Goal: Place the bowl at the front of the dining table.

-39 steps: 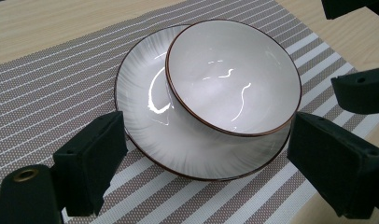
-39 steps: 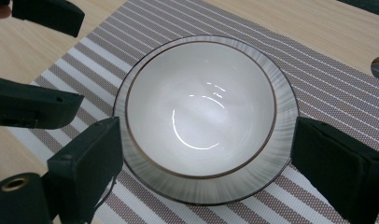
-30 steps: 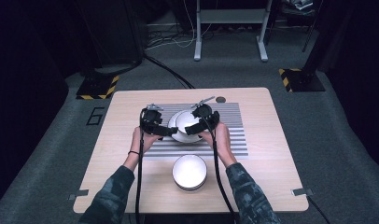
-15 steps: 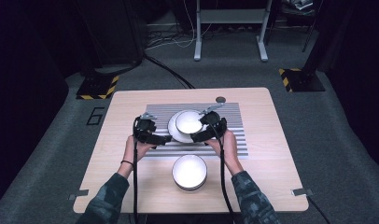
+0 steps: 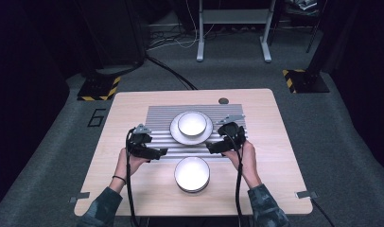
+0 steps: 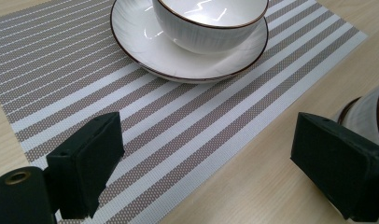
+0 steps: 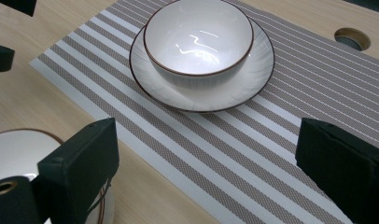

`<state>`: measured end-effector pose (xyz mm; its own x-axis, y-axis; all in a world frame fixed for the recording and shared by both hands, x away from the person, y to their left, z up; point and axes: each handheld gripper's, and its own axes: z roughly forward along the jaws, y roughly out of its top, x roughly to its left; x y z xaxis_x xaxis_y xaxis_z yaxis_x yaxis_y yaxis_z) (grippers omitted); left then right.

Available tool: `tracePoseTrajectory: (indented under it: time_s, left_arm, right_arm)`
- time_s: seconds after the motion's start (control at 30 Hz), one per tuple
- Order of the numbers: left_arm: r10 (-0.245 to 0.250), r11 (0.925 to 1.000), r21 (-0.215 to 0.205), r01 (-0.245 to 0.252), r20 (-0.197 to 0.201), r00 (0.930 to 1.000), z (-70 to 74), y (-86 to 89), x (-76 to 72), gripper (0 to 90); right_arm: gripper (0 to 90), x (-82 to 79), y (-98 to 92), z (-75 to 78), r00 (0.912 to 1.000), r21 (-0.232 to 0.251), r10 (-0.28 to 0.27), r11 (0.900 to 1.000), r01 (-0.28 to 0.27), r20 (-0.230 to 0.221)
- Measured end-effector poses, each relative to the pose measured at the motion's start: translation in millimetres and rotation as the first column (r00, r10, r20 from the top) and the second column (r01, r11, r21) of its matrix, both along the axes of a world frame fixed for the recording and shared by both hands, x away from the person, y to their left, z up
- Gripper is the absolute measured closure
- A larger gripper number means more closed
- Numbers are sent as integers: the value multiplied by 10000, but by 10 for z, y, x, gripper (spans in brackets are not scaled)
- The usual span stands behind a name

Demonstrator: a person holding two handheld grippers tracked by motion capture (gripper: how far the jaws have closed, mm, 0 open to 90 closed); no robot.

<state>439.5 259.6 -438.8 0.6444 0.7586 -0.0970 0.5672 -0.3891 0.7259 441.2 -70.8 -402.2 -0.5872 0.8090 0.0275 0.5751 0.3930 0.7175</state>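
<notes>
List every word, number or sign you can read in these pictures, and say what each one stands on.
"6": a large dark numeral on the grey carpet floor, left of the light wooden table.
Yellow-and-black hazard stripes, with no lettering, edge two black base plates on the floor.
The white brown-rimmed bowl, white saucer and striped grey placemat carry no text.

Two bowls (image 5: 192, 124) (image 5: 192, 173), one plate (image 5: 178, 137), one striped placemat (image 5: 157, 118), two claws (image 5: 162, 152) (image 5: 210, 147).
</notes>
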Motion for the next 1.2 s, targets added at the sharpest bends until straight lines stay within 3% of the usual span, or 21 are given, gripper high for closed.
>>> tracePoseTrajectory:
  time_s: [0.17, 0.5, 0.8, 1.2]
  left_arm:
    - [58, 9999, 162, -58, 29, 10000, -56, 55, -76, 92]
    - [328, 9991, 276, -328, 35, 9995, -198, 199, -230, 63]
    - [761, 9959, 470, -774, 303, 9966, -292, 347, -412, 65]
    - [1474, 9871, 619, -1477, 93, 9890, -482, 662, -602, 66]
  right_arm:
    - [37, -146, -201, -29, 9994, 118, -249, 9996, 247, 222]
    - [20, -377, -585, -265, 9950, 214, -983, 9950, 979, 190]
    - [21, -550, -884, -421, 9863, 211, -1635, 9864, 1630, 241]
    - [21, -712, -1190, -617, 9718, 220, -2350, 9719, 2346, 206]
